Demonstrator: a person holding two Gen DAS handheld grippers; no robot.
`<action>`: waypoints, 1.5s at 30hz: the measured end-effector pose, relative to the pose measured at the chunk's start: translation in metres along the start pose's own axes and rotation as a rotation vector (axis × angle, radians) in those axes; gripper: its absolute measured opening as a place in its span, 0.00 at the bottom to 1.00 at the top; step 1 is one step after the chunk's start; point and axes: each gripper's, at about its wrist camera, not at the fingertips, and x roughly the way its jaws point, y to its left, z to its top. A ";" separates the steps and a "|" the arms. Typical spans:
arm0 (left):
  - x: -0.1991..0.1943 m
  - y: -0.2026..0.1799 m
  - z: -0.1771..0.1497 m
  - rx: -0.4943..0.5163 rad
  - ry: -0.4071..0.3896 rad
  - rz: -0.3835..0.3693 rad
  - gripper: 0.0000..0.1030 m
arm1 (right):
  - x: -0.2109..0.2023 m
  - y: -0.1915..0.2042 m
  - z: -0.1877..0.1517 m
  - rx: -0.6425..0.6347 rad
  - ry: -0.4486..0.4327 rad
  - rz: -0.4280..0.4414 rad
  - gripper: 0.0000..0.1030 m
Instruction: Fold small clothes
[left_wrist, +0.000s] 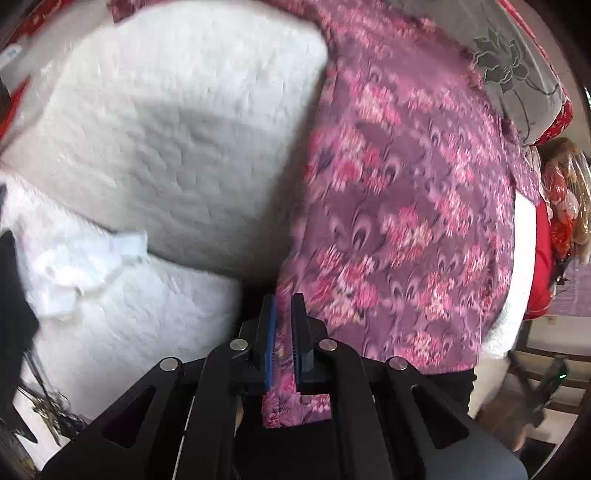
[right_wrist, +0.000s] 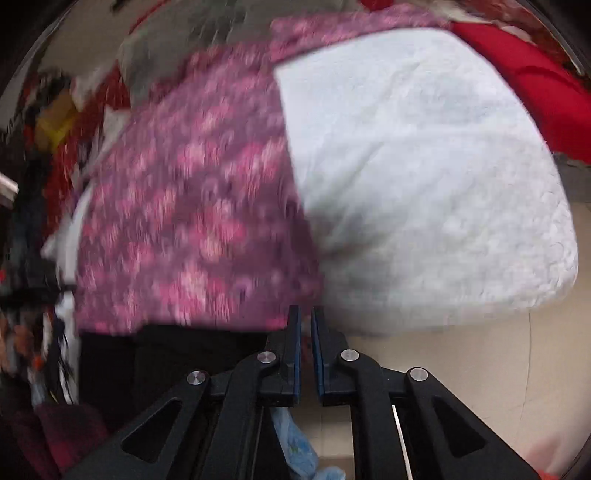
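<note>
One purple floral garment (left_wrist: 406, 206) lies spread over a white fleecy blanket (left_wrist: 177, 122), stretching ahead of both grippers. The left gripper (left_wrist: 282, 325) pinches the cloth's near edge, a strip of fabric caught between its blue pads. The right gripper (right_wrist: 306, 332) has its jaws drawn narrow beside another edge; whether cloth sits between them cannot be told. One red cushion (right_wrist: 532, 92) lies beyond.

Left tongs (left_wrist: 282, 299) and right tongs (right_wrist: 306, 312) both pointing steeply downward, jaws nearly closed.
</note>
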 end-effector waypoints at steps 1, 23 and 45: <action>-0.004 -0.008 0.006 0.013 -0.019 -0.007 0.06 | -0.007 0.000 0.010 0.005 -0.041 0.008 0.10; 0.079 -0.168 0.124 0.196 -0.160 0.049 0.54 | 0.041 -0.192 0.308 0.554 -0.459 -0.044 0.48; 0.060 -0.208 0.186 0.145 -0.226 0.004 0.63 | 0.023 -0.248 0.363 0.566 -0.701 0.052 0.07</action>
